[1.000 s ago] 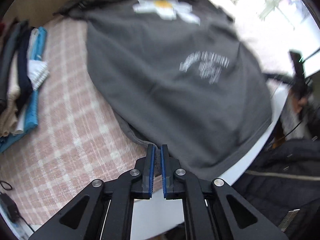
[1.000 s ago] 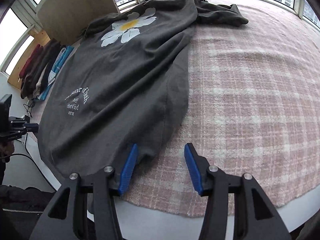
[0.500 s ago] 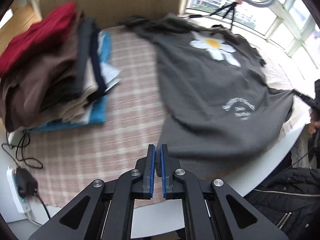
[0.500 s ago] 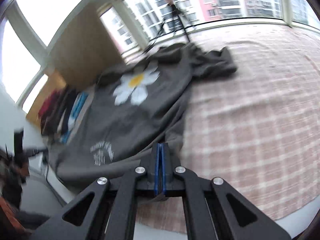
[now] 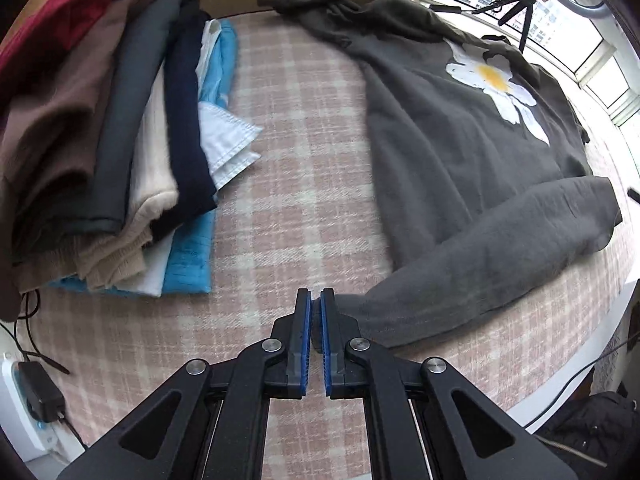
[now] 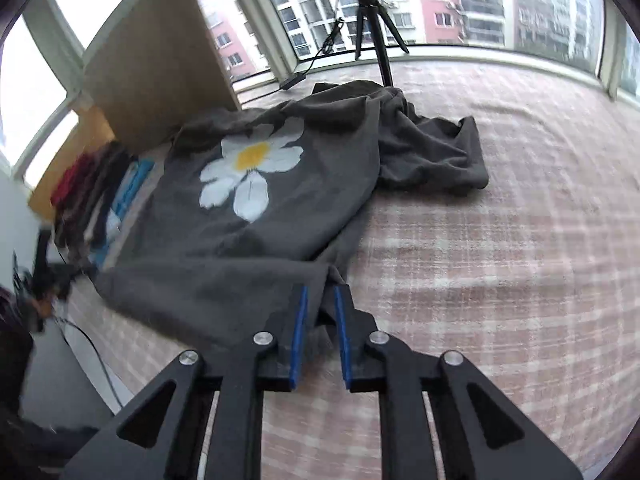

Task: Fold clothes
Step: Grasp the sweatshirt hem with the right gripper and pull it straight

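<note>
A dark grey T-shirt [image 5: 460,152] with a white daisy print [image 5: 496,80] lies on the pink plaid cloth; its bottom hem is folded up over the body. My left gripper [image 5: 315,300] is shut on the hem's left corner, close to the cloth. In the right wrist view the T-shirt [image 6: 248,240] lies ahead with the daisy [image 6: 250,168] facing up. My right gripper [image 6: 320,300] holds the hem's right corner between narrowly parted jaws. One sleeve [image 6: 432,152] lies bunched at the far right.
A stack of folded clothes [image 5: 112,128] in red, brown, grey, cream, navy and blue sits at the left. A charger and cable [image 5: 36,392] lie at the table's left edge. A tripod [image 6: 372,20] stands by the window. Bare plaid cloth [image 6: 520,260] stretches to the right.
Both grippers shut on the hem corners and carried the hem up over the shirt's body. The lower text print is now covered. The right jaws have parted slightly since half a second ago.
</note>
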Tool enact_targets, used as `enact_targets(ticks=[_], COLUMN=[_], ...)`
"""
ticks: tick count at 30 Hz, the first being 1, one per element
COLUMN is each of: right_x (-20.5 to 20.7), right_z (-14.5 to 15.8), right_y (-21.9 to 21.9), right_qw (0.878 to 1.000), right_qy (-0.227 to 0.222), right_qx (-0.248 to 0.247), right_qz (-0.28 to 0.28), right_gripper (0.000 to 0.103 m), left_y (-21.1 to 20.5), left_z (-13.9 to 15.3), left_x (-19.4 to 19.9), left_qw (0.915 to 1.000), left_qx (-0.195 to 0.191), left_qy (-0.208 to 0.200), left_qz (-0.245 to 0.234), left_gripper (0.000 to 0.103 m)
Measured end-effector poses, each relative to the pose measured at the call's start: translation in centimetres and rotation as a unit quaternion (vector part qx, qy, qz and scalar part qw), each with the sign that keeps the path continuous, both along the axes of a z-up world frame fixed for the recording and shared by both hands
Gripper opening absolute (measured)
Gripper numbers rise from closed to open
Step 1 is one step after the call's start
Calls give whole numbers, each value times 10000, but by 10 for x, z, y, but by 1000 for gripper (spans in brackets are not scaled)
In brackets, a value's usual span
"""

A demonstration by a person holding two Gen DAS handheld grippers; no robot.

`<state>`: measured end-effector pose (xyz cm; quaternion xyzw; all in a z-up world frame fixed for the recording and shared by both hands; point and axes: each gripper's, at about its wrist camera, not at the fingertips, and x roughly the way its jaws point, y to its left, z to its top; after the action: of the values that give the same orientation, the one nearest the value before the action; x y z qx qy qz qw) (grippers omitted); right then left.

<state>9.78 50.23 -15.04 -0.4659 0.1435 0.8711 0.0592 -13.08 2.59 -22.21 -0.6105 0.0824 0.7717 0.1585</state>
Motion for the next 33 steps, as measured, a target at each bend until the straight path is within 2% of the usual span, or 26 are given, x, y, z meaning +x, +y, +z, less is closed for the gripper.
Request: enact_targets(ticks=[3, 8, 9, 12, 13, 18, 20, 21, 26, 28, 30, 33], right_x=[9, -7, -12, -21, -23, -33, -41, -45, -64, -78, -95, -111], right_z=[-13, -21, -22, -25, -25, -25, -27, -28, -5, 6, 9, 4], right_y=[-16, -17, -20, -31, -35, -51, -48, -46, -13, 13, 39, 50], right_qw=[9965, 9932, 9917, 9840, 9814, 9711, 9740, 9757, 9910, 9974, 9989, 9958], right_qy=[-368, -298, -304, -352, -338, -368, -448, -493, -62, 187, 273, 82], right_qx=[575, 501, 501, 818, 917, 813, 688, 612, 119, -114, -385, -910], right_qz=[473, 1003, 1142, 1540, 1653, 2212, 2113, 2044, 1333, 679, 36, 49], right_gripper=[15, 15, 19, 46, 48, 47, 17, 8, 8, 7, 7, 8], left_y=[-5, -14, -14, -15, -14, -1, 4, 7, 17, 20, 24, 40], left_z=[3, 15, 20, 32, 34, 31, 26, 23, 25, 28, 32, 39], left_x=[3, 8, 12, 23, 27, 39, 41, 41, 29, 16, 2, -13], left_qw=[9999, 9996, 9996, 9996, 9996, 9992, 9991, 9990, 9990, 9989, 9988, 9980], left_qx=[-138, -240, -284, -290, -276, -311, -343, -365, -381, -417, -451, -514], left_qy=[-43, -80, -18, 65, 74, 69, 23, 9, 53, 120, 182, 295], left_qz=[49, 81, 45, -25, -76, -251, -236, -242, -231, -149, -76, -227], left_gripper=[4, 8, 8, 8, 8, 8, 8, 8, 8, 8, 8, 8])
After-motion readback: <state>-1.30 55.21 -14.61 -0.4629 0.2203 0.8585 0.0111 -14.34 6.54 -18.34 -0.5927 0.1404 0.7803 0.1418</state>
